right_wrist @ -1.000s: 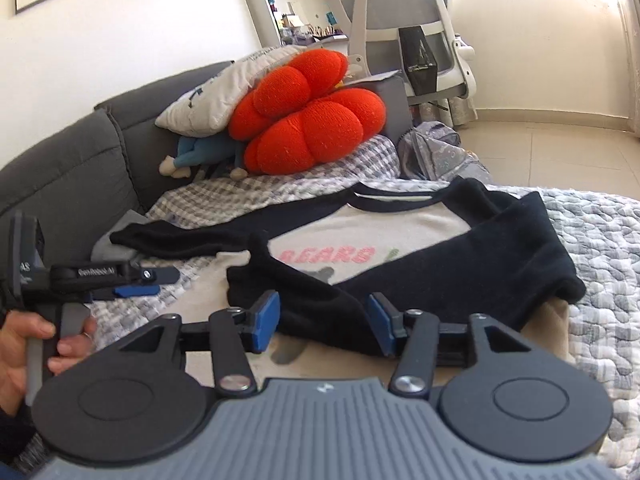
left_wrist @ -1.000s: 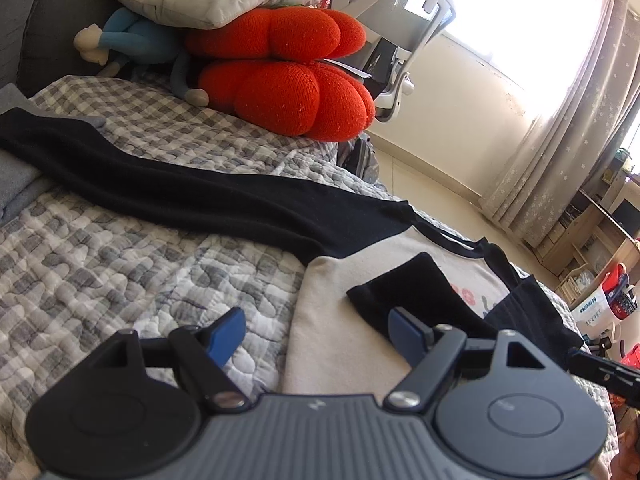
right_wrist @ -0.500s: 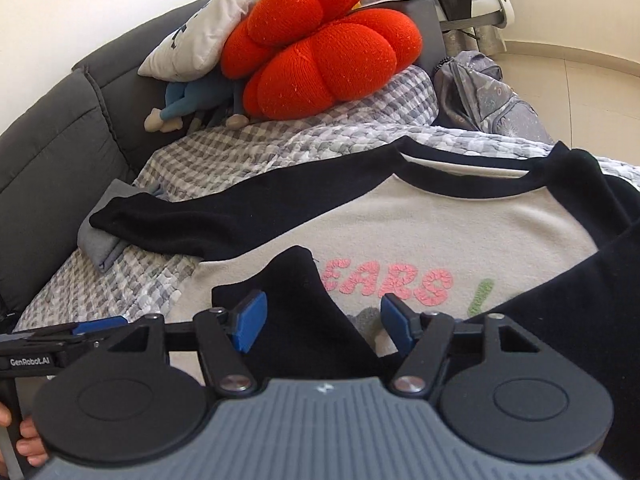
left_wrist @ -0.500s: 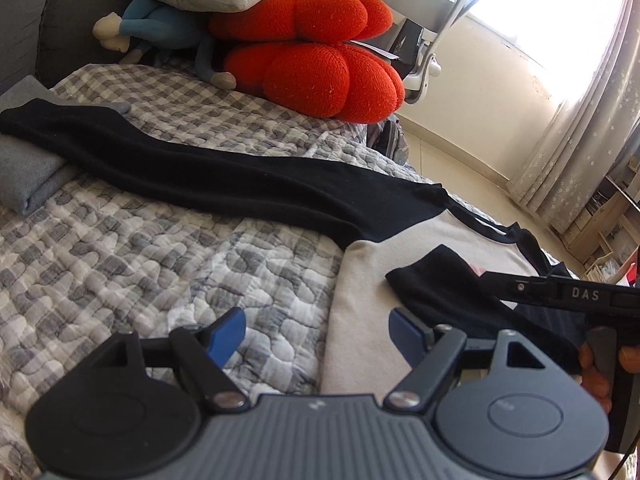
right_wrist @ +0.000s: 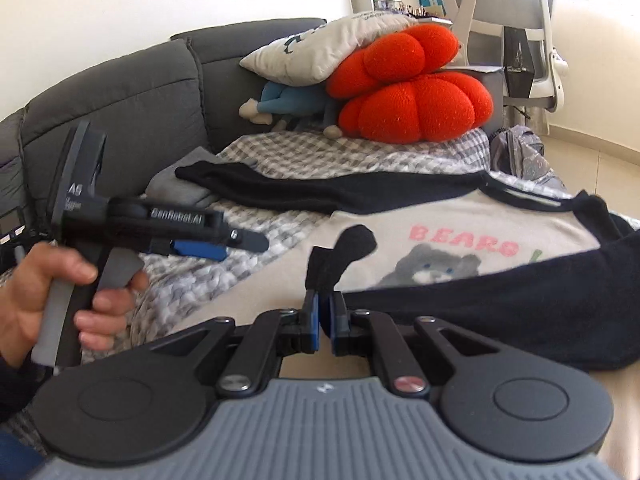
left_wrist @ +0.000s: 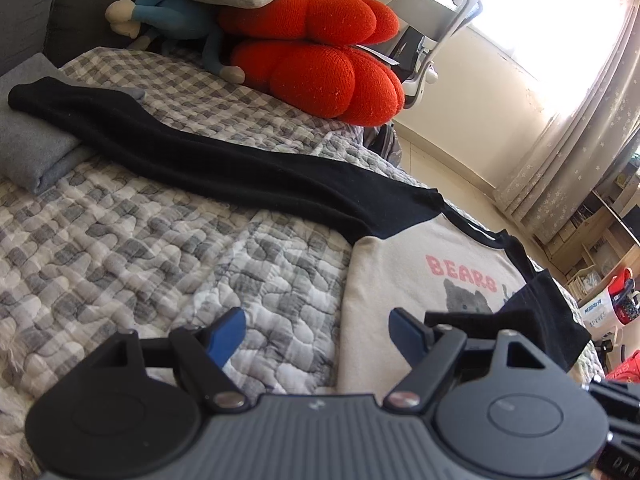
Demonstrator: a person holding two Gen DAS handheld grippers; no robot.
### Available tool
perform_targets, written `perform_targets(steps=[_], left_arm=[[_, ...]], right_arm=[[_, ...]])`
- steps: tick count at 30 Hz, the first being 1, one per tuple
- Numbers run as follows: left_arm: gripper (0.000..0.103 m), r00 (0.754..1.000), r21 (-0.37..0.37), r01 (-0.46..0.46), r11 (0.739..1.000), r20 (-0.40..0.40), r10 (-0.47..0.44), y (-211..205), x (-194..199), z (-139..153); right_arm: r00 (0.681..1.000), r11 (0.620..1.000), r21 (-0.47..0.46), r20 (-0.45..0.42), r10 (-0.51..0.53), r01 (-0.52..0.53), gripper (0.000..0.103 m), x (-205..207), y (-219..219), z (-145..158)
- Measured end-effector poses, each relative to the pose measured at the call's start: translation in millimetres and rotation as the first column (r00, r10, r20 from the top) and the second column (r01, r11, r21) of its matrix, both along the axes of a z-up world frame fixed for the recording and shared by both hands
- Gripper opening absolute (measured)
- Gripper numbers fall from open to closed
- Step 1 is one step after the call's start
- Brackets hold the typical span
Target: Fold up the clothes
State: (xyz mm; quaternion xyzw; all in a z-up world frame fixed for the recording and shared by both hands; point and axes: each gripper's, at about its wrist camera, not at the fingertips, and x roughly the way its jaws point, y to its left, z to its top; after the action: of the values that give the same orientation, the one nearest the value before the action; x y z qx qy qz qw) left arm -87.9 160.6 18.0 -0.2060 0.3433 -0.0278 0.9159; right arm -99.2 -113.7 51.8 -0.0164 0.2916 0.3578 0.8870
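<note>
A cream sweatshirt (right_wrist: pixel 420 232) with black sleeves lies face up on the quilted bed cover (left_wrist: pixel 120 256). The right gripper (right_wrist: pixel 324 320) has its fingers clenched on the cuff of the black sleeve (right_wrist: pixel 344 256) folded across the chest. The left gripper (left_wrist: pixel 316 332) hovers with fingers spread wide over the sweatshirt's edge, grasping nothing.

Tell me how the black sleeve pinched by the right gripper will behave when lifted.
Likely floppy: the sleeve already droops limp from the right gripper. Probably light, being thin knit. It may drag the shirt body, since they are joined.
</note>
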Motion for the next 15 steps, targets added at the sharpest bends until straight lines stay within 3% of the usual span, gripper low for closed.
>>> perform_targets(steps=[4,8,11,13,15], left_arm=[[0.08,1.0,-0.003,0.022,1.0,0.0,-0.022,-3,-6,2],[0.079,0.996,0.014,0.089,0.996,0.002,-0.089,-14,-9,5],[0.078,0.982,0.051,0.186,0.981,0.009,-0.187,-33,-13,7],[0.077,0.97,0.1,0.24,0.965,0.014,-0.243,-46,-16,8],[0.073,0.957,0.175,0.283,0.943,0.015,-0.29,-61,-18,8]], right_arm=[[0.998,0.998,-0.028,-0.04,0.056,-0.057,0.013,-25,-3,-13],[0.998,0.997,0.078,-0.065,0.0,0.005,0.013,-33,-23,-8],[0.988,0.981,0.133,-0.083,-0.134,0.144,0.022,-30,-49,-7],[0.956,0.942,0.194,-0.158,-0.246,0.274,0.035,-21,-72,-13],[0.919,0.898,0.238,-0.236,-0.316,0.37,0.036,-15,-91,-22]])
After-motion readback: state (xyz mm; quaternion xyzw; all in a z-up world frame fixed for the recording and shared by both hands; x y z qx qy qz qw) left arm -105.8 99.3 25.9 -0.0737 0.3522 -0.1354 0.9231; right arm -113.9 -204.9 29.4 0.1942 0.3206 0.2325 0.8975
